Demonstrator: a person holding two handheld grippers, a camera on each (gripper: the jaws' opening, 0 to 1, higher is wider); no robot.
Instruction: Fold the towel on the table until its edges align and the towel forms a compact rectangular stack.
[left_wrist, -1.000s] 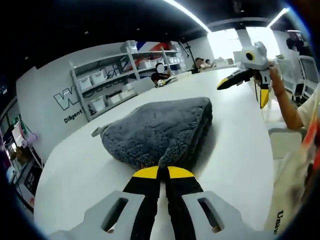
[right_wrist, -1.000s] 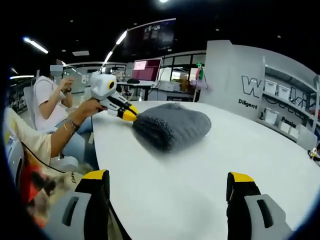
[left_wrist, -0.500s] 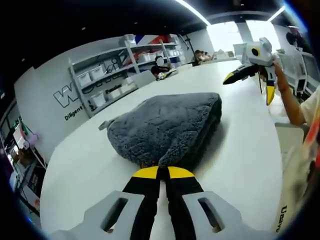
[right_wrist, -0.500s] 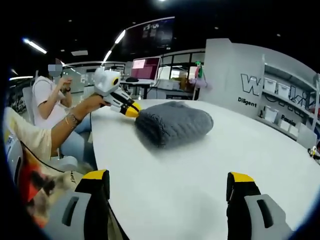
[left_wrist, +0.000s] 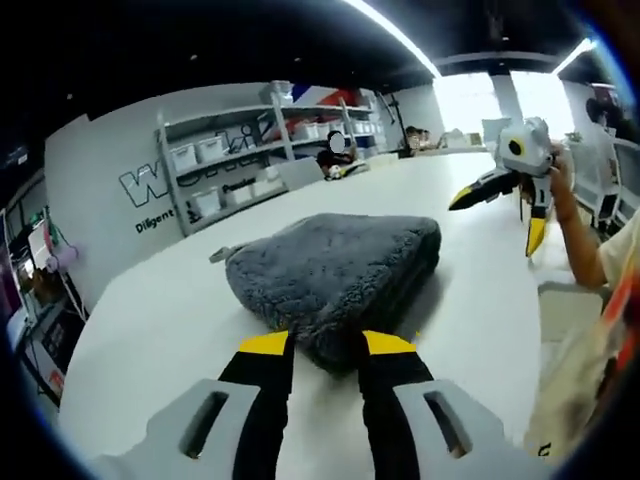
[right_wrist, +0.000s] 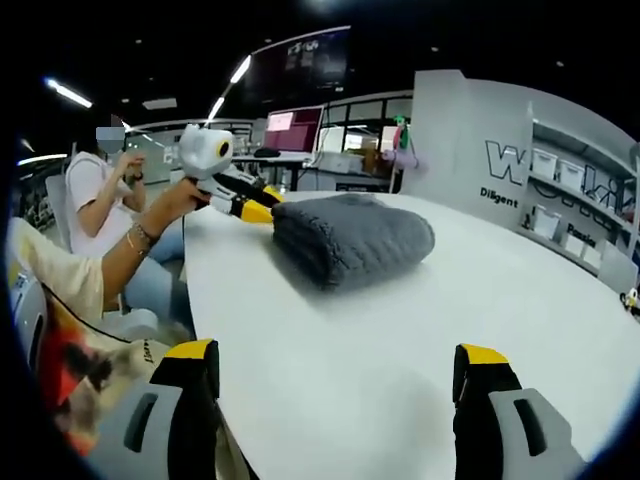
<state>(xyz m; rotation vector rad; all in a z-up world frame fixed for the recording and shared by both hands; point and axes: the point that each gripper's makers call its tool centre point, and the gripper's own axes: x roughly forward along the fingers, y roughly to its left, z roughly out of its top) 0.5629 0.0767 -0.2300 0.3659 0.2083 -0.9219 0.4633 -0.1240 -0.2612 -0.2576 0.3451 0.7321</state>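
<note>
Now my left gripper (left_wrist: 326, 345) has its jaws parted at the near edge of the folded grey towel (left_wrist: 335, 268) on the white table (left_wrist: 150, 320); my right gripper (right_wrist: 340, 365) hangs wide apart, well back. Backing out carelessly, I could snag the pile and spoil the stack.

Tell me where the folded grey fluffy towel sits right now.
The folded grey fluffy towel lies on the white table, just ahead of the left gripper; in the right gripper view it lies beyond the right gripper.

Grey towel (left_wrist: 330, 268) (fluffy) lies folded, compact.
</note>
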